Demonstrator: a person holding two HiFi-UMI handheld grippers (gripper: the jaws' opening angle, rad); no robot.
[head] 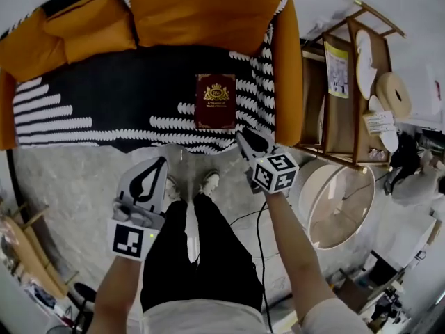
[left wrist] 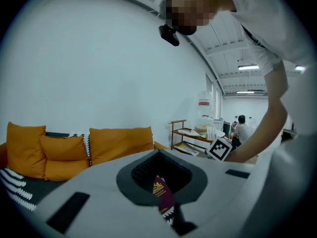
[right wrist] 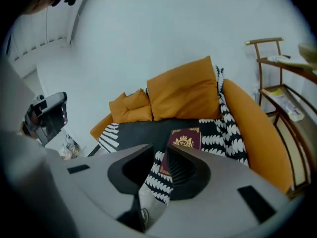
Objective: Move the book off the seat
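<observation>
Both tongs are hanging empty just short of the seat's (head: 125, 82) front edge, the right gripper (head: 245, 136) gaping narrowly and the left gripper (head: 161, 160) showing a thin slit. I'm seeing the book (head: 215, 101) lying flat near that edge, beside the orange armrest (head: 286, 68).

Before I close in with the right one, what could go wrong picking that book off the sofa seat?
The book lies flat on the soft patterned throw, so the right gripper, its jaws only narrowly parted, may pinch fabric or just shove it. It sits close to the orange armrest, which could block a side approach. Swinging it right risks hitting the cluttered wooden shelf.
</observation>
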